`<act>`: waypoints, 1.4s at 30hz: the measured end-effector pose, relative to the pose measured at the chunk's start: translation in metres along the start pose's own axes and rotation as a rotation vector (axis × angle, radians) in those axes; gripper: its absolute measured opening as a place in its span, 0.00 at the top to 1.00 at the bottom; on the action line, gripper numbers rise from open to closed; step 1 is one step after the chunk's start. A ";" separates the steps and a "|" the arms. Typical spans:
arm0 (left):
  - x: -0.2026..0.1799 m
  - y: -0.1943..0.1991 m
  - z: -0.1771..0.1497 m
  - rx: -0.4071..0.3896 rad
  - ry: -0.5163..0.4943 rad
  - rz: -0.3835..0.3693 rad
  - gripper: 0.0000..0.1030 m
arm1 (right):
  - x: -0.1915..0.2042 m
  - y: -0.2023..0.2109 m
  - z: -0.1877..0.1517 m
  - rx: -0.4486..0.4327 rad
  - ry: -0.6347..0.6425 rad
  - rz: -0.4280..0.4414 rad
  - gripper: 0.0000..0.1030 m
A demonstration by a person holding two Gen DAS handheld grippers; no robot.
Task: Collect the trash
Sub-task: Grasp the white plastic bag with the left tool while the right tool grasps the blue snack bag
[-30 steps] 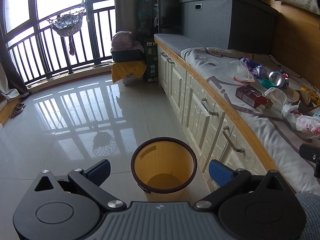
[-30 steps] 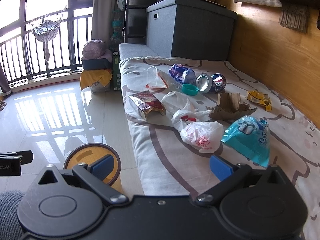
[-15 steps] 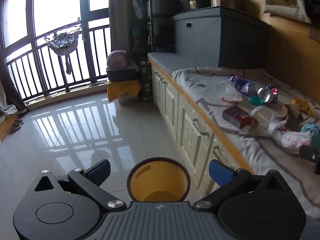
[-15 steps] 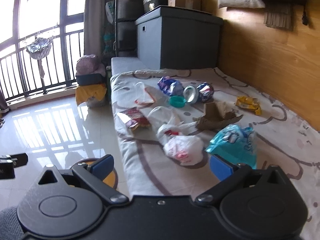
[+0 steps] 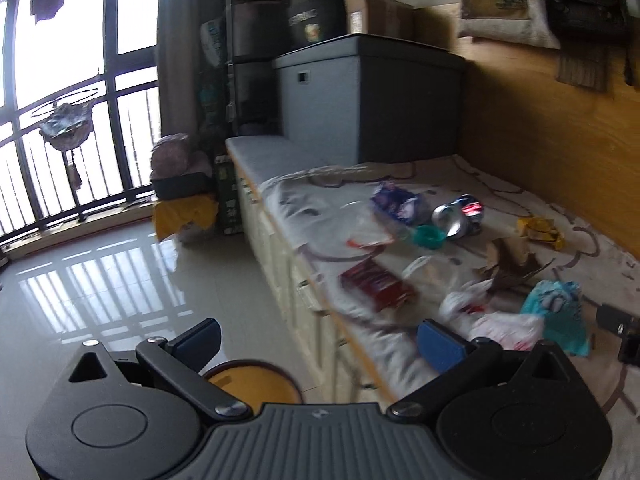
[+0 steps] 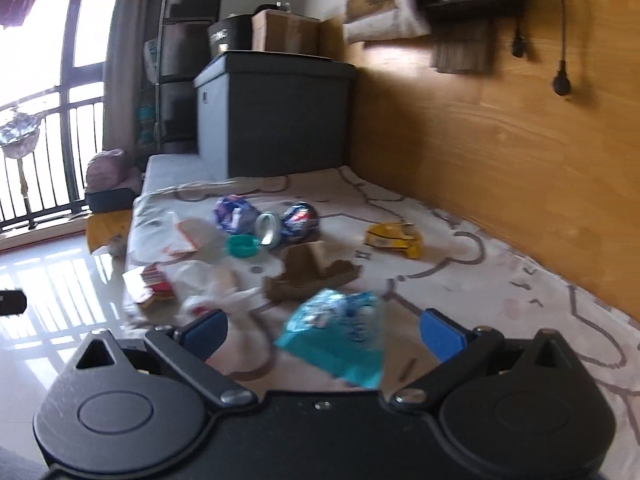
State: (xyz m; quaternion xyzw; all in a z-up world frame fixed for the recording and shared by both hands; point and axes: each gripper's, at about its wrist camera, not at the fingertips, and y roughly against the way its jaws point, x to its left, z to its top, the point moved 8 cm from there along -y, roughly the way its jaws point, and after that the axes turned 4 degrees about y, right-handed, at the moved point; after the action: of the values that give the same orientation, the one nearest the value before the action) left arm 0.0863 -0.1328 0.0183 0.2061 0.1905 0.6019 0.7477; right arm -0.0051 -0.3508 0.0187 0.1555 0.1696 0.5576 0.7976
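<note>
Your left gripper [image 5: 318, 340] is spread wide and holds nothing. Just below and between its blue fingers [image 5: 438, 344] sits the bin [image 5: 256, 380], only its far rim and yellow inside showing above the gripper body. Ahead of your right finger there lies the trash on the sheet [image 5: 320, 200]: a white bag [image 5: 504, 328] closest, a red box [image 5: 376, 284] beyond it, a teal cap [image 5: 430, 236] and a crushed can [image 5: 460, 216] further out.

Your right gripper [image 6: 322, 332] is also wide open and empty. A blue wrapper [image 6: 340, 336] lies in the gap between its fingers [image 6: 204, 330], nearer the middle than either pad; whether it touches them you cannot tell through the blur. Straight ahead past the wrapper is torn cardboard [image 6: 310, 276], then the can [image 6: 288, 224] and cap [image 6: 242, 246]. Out past your right finger lies a yellow wrapper [image 6: 394, 238]. Beyond your left finger are the white bag [image 6: 208, 280] and red box [image 6: 156, 286], near the bench edge.
</note>
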 end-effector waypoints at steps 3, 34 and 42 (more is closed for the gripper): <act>-0.025 -0.013 0.006 0.005 -0.010 -0.032 0.00 | -0.023 -0.006 -0.006 0.014 -0.016 -0.036 0.00; -0.088 -0.132 -0.046 0.298 0.249 -0.177 0.00 | -0.083 -0.107 -0.025 0.132 -0.210 0.192 0.00; -0.074 -0.131 -0.047 0.348 0.305 -0.234 0.03 | -0.070 -0.144 -0.029 0.208 -0.367 0.315 0.00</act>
State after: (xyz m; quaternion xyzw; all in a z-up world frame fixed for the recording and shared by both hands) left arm 0.1534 -0.2269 -0.0888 0.2150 0.4244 0.4936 0.7280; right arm 0.0800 -0.4624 -0.0639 0.3598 0.0522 0.6168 0.6981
